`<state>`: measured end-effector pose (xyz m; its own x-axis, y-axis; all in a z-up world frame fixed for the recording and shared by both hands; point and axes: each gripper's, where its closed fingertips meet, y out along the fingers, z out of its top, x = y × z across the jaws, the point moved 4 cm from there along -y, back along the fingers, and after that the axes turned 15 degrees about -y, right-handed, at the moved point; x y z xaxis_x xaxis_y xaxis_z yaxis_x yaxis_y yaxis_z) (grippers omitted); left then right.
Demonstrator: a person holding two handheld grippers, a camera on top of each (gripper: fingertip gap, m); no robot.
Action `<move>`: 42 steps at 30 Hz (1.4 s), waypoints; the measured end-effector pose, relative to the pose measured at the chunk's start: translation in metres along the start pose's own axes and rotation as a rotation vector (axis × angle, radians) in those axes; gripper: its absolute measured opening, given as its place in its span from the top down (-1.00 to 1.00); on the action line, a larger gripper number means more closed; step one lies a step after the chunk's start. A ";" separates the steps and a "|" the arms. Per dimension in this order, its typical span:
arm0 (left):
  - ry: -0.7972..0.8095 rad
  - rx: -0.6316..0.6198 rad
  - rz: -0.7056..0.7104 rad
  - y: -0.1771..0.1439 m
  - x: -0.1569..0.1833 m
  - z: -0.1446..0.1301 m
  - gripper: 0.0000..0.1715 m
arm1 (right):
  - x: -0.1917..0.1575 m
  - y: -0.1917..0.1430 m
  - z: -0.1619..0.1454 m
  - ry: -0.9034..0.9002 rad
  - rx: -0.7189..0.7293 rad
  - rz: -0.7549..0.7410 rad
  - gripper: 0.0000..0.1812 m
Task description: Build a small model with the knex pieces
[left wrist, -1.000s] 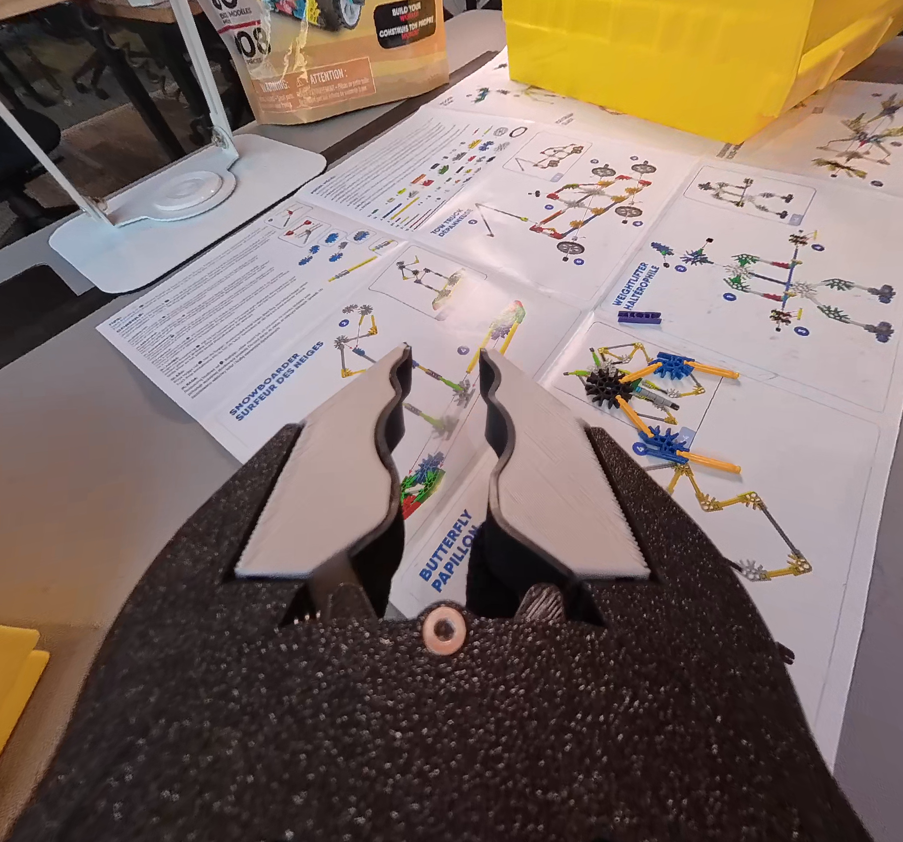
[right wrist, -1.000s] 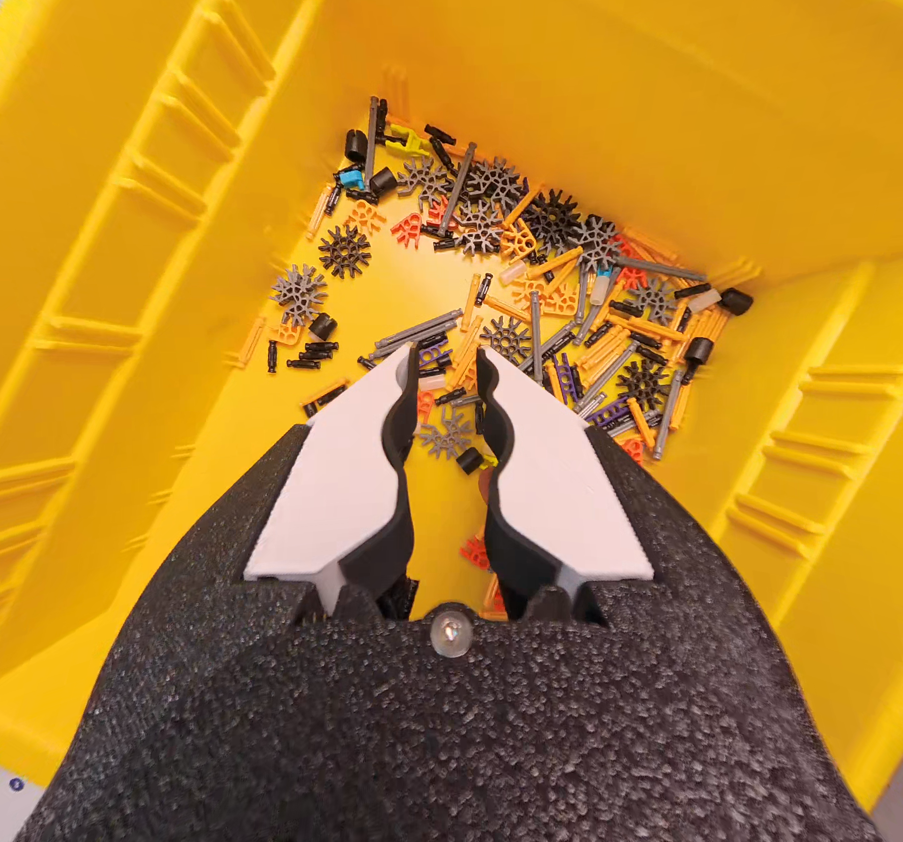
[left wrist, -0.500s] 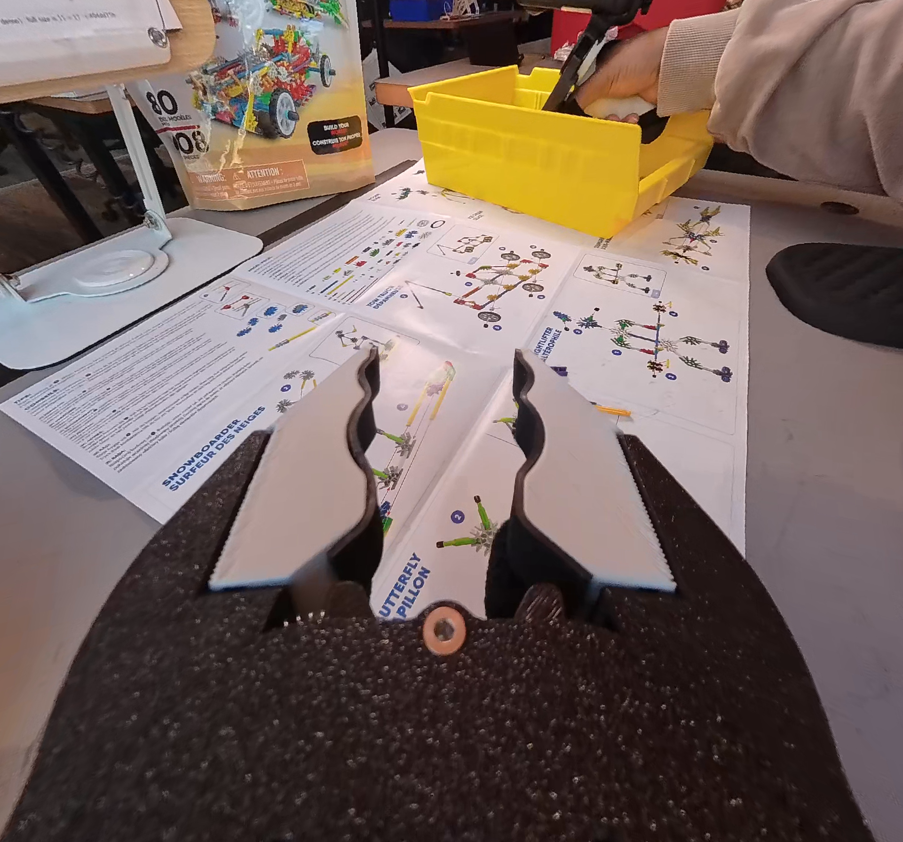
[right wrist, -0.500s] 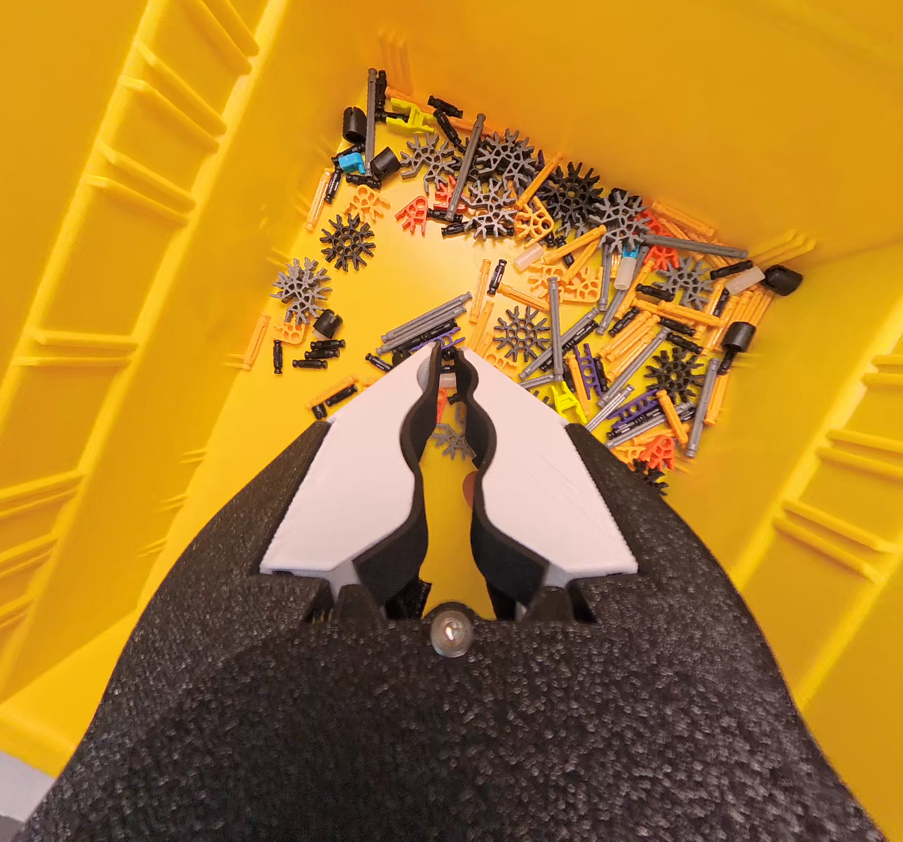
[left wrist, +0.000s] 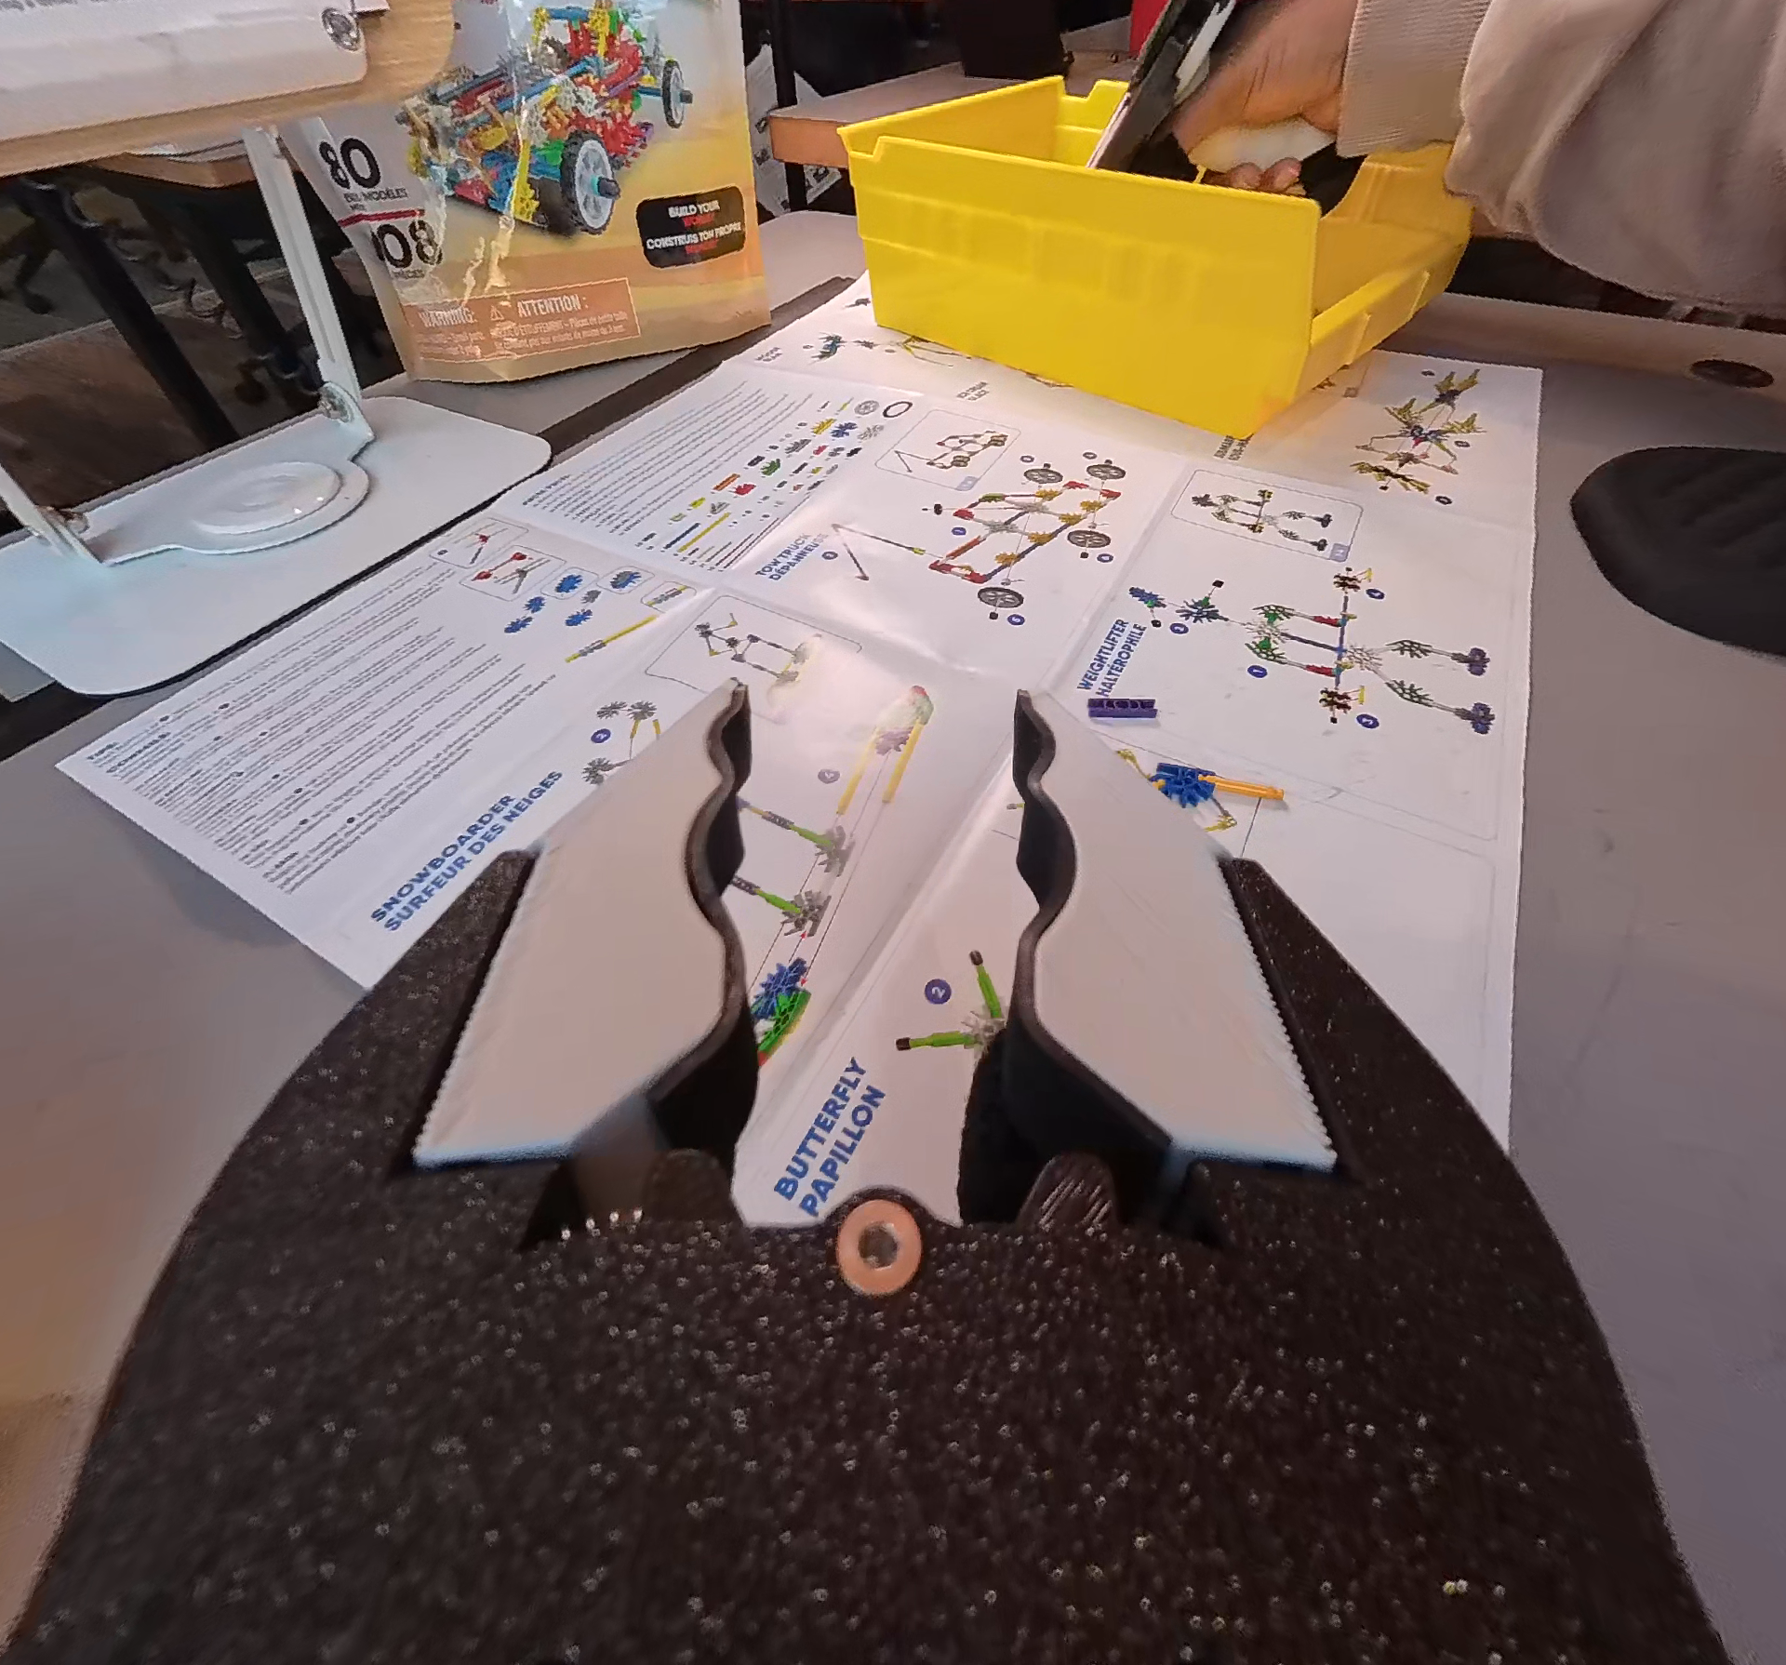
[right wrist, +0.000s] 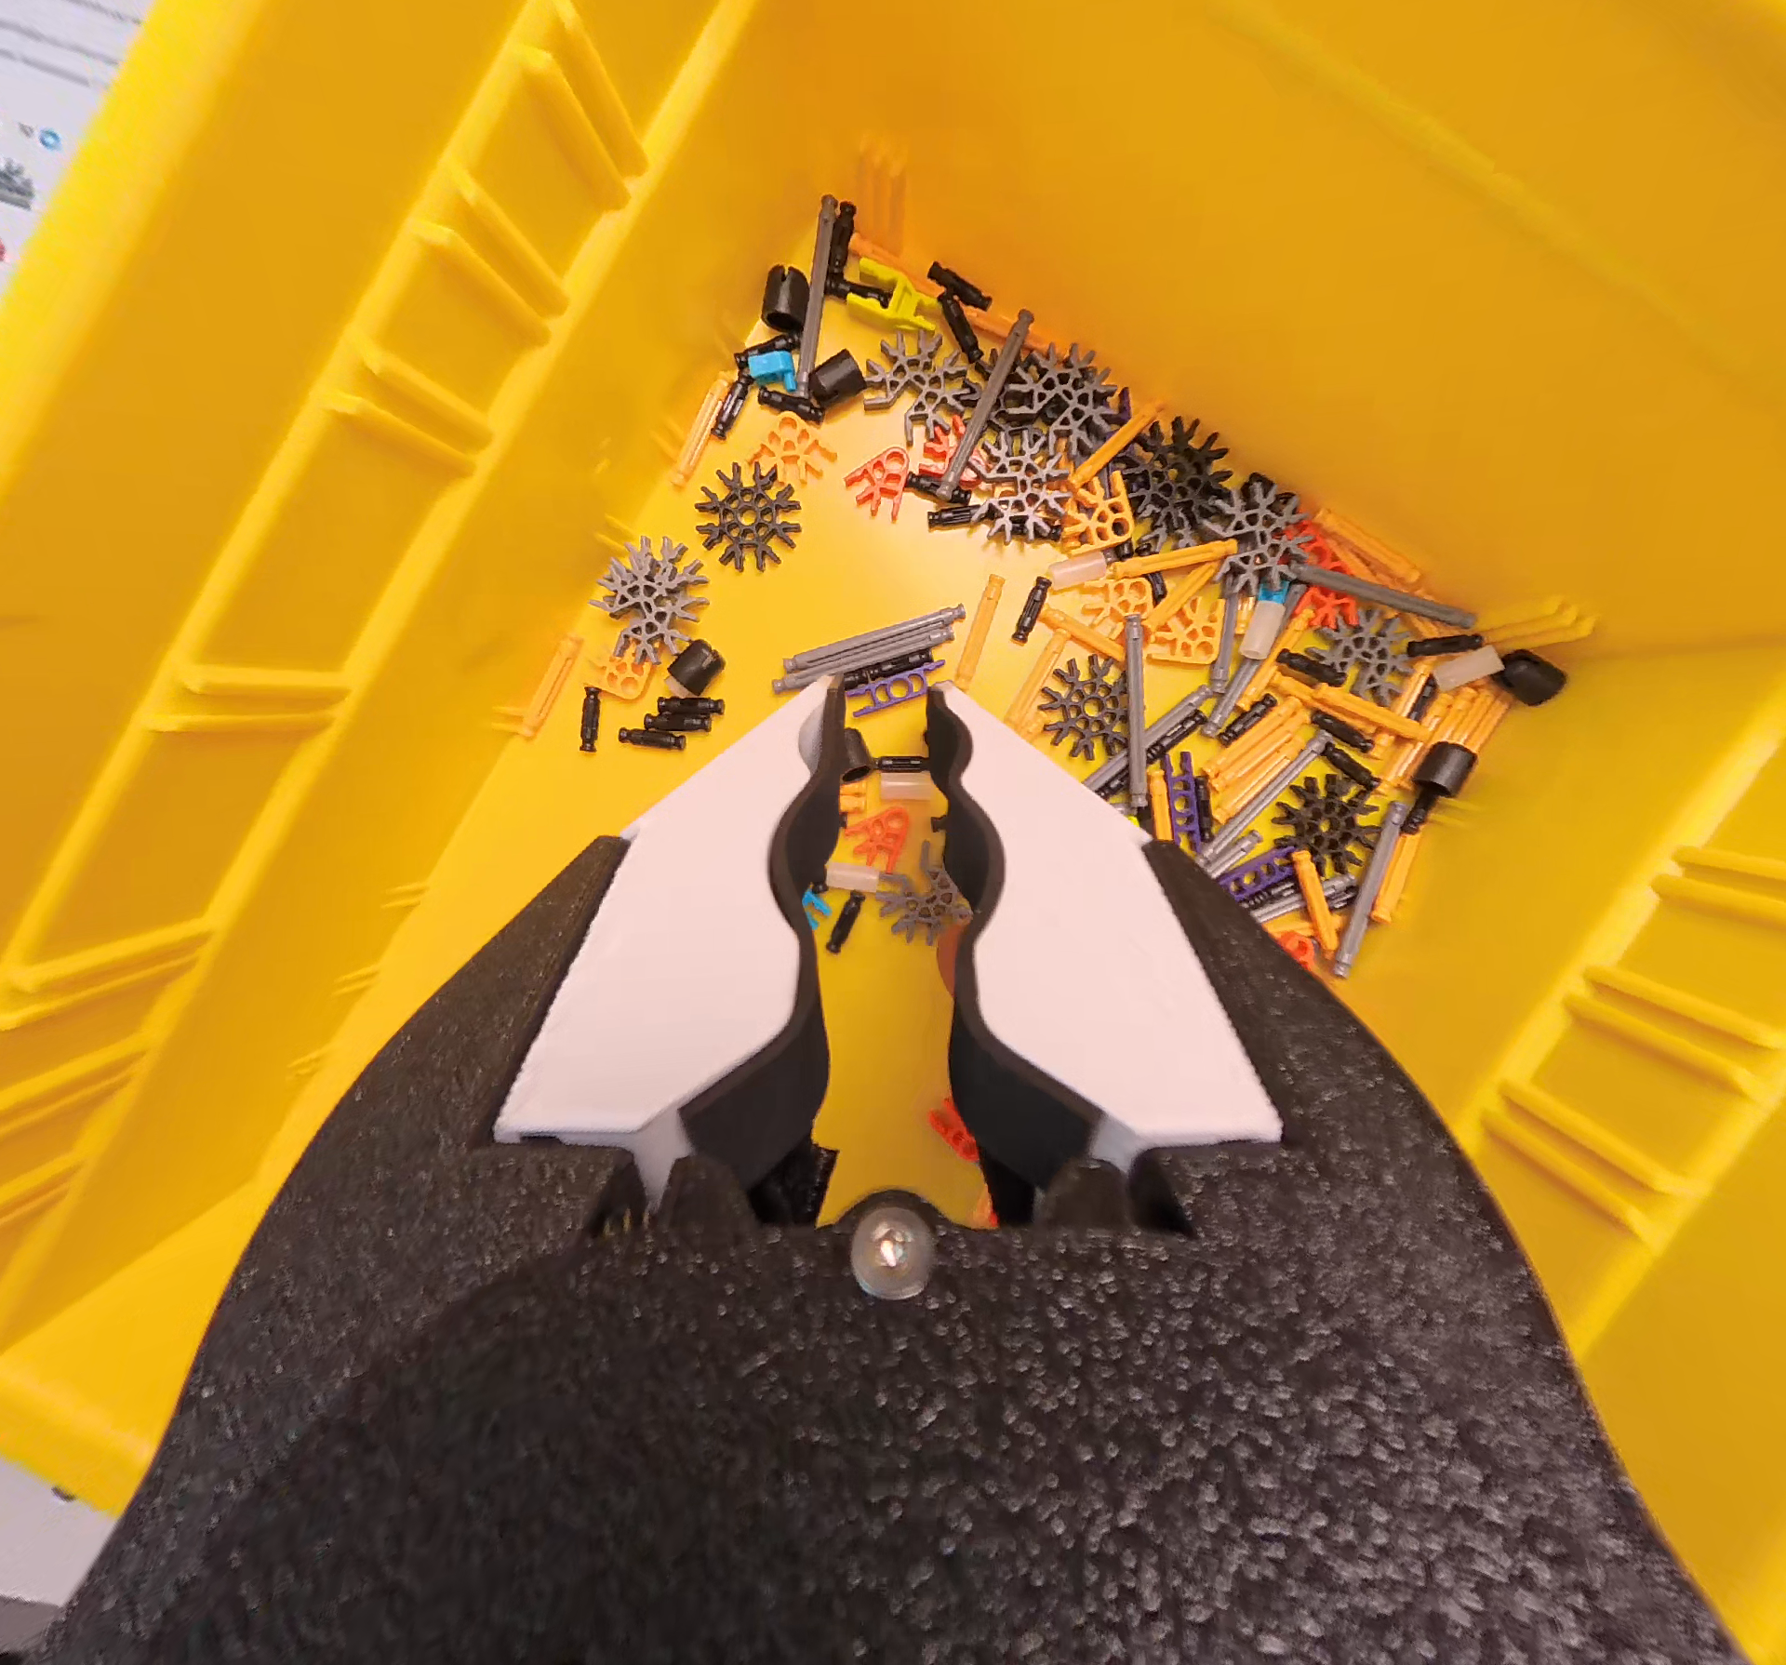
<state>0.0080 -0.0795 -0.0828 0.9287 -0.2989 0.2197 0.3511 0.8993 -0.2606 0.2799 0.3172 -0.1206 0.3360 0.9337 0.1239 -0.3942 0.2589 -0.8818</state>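
Paper instruction sheet point(left wrist: 966, 556) lay spread over the grey table point(left wrist: 145, 990), and everything else sat around it. Off its left edge stood a white stand base point(left wrist: 261, 507), with a printed toy-kit bag point(left wrist: 570, 169) upright behind the sheet's far left corner. The left gripper point(left wrist: 881, 715) hung low over the sheet's near part, its jaws spread wide and holding nothing. On the sheet, just right of that gripper, lay a purple connector point(left wrist: 1121, 707) and a blue connector with a yellow rod point(left wrist: 1208, 786). A yellow bin point(left wrist: 1092, 266) rested on the sheet's far edge. A person's hand point(left wrist: 1276, 72) in a beige sleeve held the right gripper point(right wrist: 881, 701) down inside that bin. Its jaws stood a little apart, empty, just above a purple ladder piece point(right wrist: 894, 686) and a grey snowflake connector point(right wrist: 923, 899) among loose rods and connectors point(right wrist: 1208, 652).
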 end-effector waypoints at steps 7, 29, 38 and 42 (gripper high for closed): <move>-0.002 0.004 0.128 -0.019 -0.029 0.006 0.36 | 0.006 0.010 -0.003 0.049 -0.032 0.064 0.87; 0.010 -0.016 0.125 -0.018 -0.028 0.003 0.36 | 0.019 0.010 -0.008 -0.034 -0.073 0.026 0.95; 0.012 -0.014 0.117 -0.018 -0.025 0.004 0.37 | -0.017 -0.064 0.046 -0.109 0.236 -0.012 0.98; 0.016 -0.041 0.102 -0.015 -0.022 0.000 0.37 | -0.135 -0.130 0.084 -0.280 0.457 0.192 0.98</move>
<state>-0.0175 -0.0865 -0.0837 0.9615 -0.2118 0.1751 0.2589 0.9117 -0.3191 0.2143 0.1786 0.0153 0.0066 0.9885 0.1513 -0.7770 0.1004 -0.6215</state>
